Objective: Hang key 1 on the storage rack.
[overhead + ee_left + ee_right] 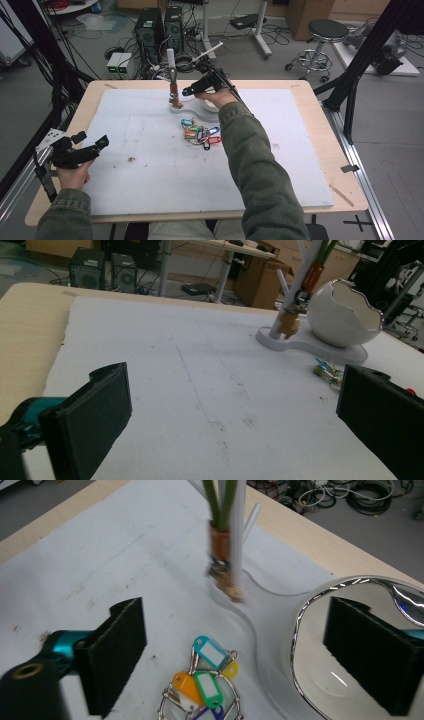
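Note:
A bunch of coloured key tags (200,132) on metal rings lies mid-table on the white foam board (150,165). Behind it stands a white egg-shaped bowl (342,310) on a flat white base (192,108), with an upright stem ornament (172,75) beside it. My right gripper (192,91) hovers open at the bowl. In the right gripper view (245,655) one jaw is over the bowl's opening (320,680) and the other over the board, with the key tags (205,680) just below. My left gripper (91,140) is open and holds nothing near the board's left edge; the left gripper view (235,425) looks across the board.
The wooden table (320,115) frames the board. A thin wooden stick (341,195) lies at the front right corner. Beyond the far edge are computer towers (150,30), cables and a stool (320,42) on the floor.

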A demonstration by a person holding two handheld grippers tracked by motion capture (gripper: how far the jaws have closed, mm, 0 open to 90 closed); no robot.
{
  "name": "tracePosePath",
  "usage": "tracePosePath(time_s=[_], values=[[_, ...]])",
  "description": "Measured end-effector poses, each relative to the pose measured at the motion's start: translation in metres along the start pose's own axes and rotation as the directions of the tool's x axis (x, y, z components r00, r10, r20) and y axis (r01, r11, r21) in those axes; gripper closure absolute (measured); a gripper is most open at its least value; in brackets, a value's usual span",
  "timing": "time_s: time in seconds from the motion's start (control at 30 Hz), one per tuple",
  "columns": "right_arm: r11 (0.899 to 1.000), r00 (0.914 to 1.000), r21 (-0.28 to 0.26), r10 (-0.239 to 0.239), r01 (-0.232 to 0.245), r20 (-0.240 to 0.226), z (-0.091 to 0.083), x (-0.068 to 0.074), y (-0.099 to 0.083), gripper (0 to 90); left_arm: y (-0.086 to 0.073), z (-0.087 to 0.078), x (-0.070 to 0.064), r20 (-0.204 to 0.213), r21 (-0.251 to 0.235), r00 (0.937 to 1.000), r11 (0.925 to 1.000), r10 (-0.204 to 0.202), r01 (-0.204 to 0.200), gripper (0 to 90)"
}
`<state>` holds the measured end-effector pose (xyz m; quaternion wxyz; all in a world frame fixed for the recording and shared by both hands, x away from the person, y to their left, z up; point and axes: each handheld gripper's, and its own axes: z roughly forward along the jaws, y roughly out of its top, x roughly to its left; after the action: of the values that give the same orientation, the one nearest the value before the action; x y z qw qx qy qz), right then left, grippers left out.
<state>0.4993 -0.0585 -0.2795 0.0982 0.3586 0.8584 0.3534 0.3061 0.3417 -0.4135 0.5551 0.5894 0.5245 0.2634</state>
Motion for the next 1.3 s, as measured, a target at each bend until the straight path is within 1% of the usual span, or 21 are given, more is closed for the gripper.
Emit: tracePosePath(time_s=[0.07, 0.2, 0.3, 0.33, 0.37, 0.43, 0.57, 0.7, 0.93, 1.0, 1.07, 1.17, 1.27, 1.3], values=[[1.0, 0.9998, 0.003, -0.008, 0.008, 0.017, -0.004, -0.001, -0.002, 0.7, 0.0, 0.0, 0.0, 0.0, 0.001, 1.0, 1.0, 0.006, -0.006, 1.7], [0.999, 0.9994, -0.039, 0.002, -0.001, 0.035, -0.013, -0.004, -0.011, 0.7, 0.0, -0.001, 0.0, -0.002, 0.0, 1.0, 1.0, 0.008, -0.008, 1.7], [0.999, 0.9988, -0.04, 0.022, -0.02, 0.044, -0.02, -0.008, -0.019, 0.7, 0.0, -0.001, -0.001, -0.002, -0.001, 1.0, 1.0, 0.008, -0.008, 1.7], [0.999, 0.9985, -0.044, 0.014, -0.012, 0.053, -0.023, -0.008, -0.022, 0.7, 0.0, -0.001, -0.001, -0.002, -0.001, 1.0, 1.0, 0.007, -0.007, 1.7], [0.998, 0.9986, -0.055, 0.009, -0.006, 0.053, -0.025, -0.008, -0.024, 0.7, 0.0, -0.001, 0.0, -0.002, -0.001, 1.0, 1.0, 0.007, -0.007, 1.7], [0.997, 0.9986, -0.08, 0.021, -0.017, 0.048, -0.033, -0.01, -0.03, 0.7, 0.0, -0.001, -0.001, -0.004, -0.002, 1.0, 1.0, 0.007, -0.007, 1.7], [0.995, 0.9971, -0.1, 0.027, -0.02, 0.071, -0.045, -0.014, -0.038, 0.7, 0.0, -0.001, -0.001, -0.005, -0.001, 0.9999, 1.0, 0.01, -0.01, 1.7], [0.991, 0.9974, -0.13, 0.027, -0.018, 0.066, -0.055, -0.016, -0.045, 0.7, 0.0, -0.001, -0.002, -0.008, 0.003, 0.9998, 0.9999, 0.017, -0.017, 1.7], [0.986, 0.9959, -0.163, 0.042, -0.029, 0.08, -0.067, -0.022, -0.062, 0.8, 0.0, -0.001, -0.002, -0.007, 0.004, 0.9998, 0.9998, 0.02, -0.02, 1.7], [0.985, 0.9962, -0.17, 0.05, -0.037, 0.071, -0.07, -0.022, -0.066, 0.8, 0.0, -0.001, -0.002, -0.008, 0.004, 0.9998, 0.9998, 0.02, -0.02, 1.7], [0.984, 0.9966, -0.175, 0.046, -0.033, 0.069, -0.071, -0.023, -0.07, 0.8, 0.0, -0.001, -0.002, -0.007, 0.005, 0.9997, 0.9998, 0.021, -0.021, 1.7], [0.983, 0.9967, -0.179, 0.043, -0.03, 0.068, -0.073, -0.023, -0.077, 0.7, 0.0, -0.001, -0.002, -0.009, 0.005, 0.9998, 0.9998, 0.02, -0.02, 1.7], [0.985, 0.9964, -0.169, 0.036, -0.023, 0.077, -0.074, -0.025, -0.086, 0.7, 0.0, -0.001, -0.002, -0.009, 0.006, 0.9997, 0.9997, 0.023, -0.023, 1.7], [0.985, 0.9959, -0.168, 0.042, -0.028, 0.08, -0.075, -0.027, -0.091, 0.7, 0.0, 0.0, -0.002, -0.009, 0.006, 0.9997, 0.9997, 0.023, -0.023, 1.7]])
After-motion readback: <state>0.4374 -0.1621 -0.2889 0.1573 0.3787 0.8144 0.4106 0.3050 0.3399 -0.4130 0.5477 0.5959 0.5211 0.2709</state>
